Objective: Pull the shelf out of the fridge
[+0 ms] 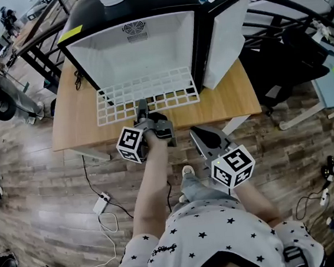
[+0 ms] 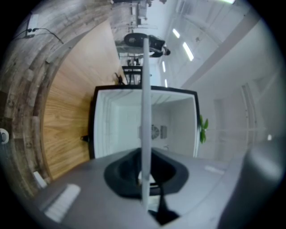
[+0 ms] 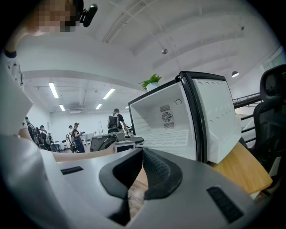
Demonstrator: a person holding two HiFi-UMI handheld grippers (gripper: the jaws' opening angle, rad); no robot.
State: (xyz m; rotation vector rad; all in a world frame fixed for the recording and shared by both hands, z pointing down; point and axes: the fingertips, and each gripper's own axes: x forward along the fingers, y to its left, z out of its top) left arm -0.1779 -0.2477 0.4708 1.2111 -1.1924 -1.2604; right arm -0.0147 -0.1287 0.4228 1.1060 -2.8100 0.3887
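Your fridge (image 1: 134,44) stands at the far side of the bench (image 1: 76,118), its door (image 1: 225,41) swung open to the right. The shelf (image 1: 145,96) lies partly inside it, its near part out over the bench. Your left gripper (image 1: 142,110) has the shelf's near edge between its jaws. Your right gripper (image 1: 198,135) hangs nearer and to the right, off the bench, over the floor (image 1: 29,174). A power strip (image 1: 101,201) lies on the floor at near left.
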